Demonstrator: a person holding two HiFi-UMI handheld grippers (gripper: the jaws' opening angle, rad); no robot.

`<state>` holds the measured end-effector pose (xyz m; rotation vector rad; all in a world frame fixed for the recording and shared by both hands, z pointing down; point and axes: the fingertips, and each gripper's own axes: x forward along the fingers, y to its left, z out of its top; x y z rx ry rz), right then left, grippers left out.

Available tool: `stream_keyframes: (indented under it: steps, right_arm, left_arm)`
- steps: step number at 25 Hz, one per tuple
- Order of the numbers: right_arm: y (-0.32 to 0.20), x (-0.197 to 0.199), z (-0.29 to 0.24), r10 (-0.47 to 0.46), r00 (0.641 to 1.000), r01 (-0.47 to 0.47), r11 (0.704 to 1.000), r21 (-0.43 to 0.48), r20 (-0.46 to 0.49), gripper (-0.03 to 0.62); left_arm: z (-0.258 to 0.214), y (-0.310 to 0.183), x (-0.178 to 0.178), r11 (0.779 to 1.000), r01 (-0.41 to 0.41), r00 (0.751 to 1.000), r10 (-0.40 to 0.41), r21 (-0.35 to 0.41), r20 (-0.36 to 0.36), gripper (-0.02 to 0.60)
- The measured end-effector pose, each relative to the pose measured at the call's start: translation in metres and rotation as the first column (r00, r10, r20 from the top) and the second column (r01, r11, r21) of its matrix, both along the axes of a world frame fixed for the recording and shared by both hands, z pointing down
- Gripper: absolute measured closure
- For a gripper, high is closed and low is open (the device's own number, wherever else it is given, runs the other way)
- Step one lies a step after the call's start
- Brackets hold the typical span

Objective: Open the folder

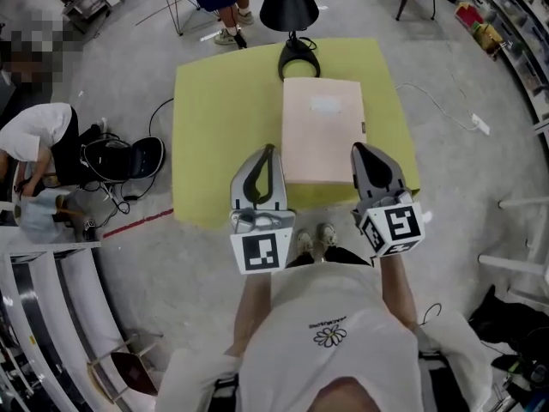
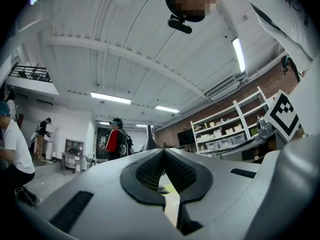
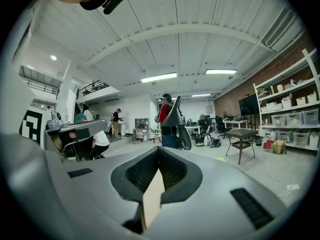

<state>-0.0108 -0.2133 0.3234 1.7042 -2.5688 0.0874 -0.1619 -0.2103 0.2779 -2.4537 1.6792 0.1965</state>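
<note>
Pink folder (image 1: 322,131) closed overhead, claws (image 2: 162,150) (image 3: 159,148) shut close-up

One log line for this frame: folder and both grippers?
folder: closed, flat on yellow table | left gripper: shut, empty, near-left corner | right gripper: shut, empty, near-right corner

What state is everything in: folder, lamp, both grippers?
Pale pink card folder: closed, lying flat on the yellow-green table.
Black cone-shaded desk lamp: upright behind the folder; lit or not, cannot tell.
Left gripper: shut, nothing between its jaws.
Right gripper: shut, nothing between its jaws.
</note>
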Motion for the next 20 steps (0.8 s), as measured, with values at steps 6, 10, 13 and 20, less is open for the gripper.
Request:
stream_keyframes:
  steps: [6,10,13,20]
  right_arm:
    - [-0.011,0.002,0.0,-0.039,0.999,0.039,0.999,0.01,0.022,0.582]
    - [-0.012,0.011,0.002,-0.045,0.998,0.045,0.999,0.002,0.049,0.582]
    - [-0.011,0.023,0.009,-0.057,0.993,0.06,0.998,-0.029,0.103,0.582]
    - [-0.002,0.064,0.052,-0.05,0.92,0.146,0.964,-0.221,0.389,0.552]
  left_arm:
    - [0.001,-0.004,0.003,0.999,0.039,0.999,-0.039,0.004,0.011,0.566]
    - [0.008,-0.011,0.008,0.998,0.062,0.997,-0.06,-0.027,0.045,0.566]
    - [0.012,-0.015,0.027,1.0,0.009,0.99,-0.006,-0.021,0.139,0.566]
    - [0.058,-0.019,0.097,0.94,-0.302,0.807,0.342,-0.161,0.481,0.409]
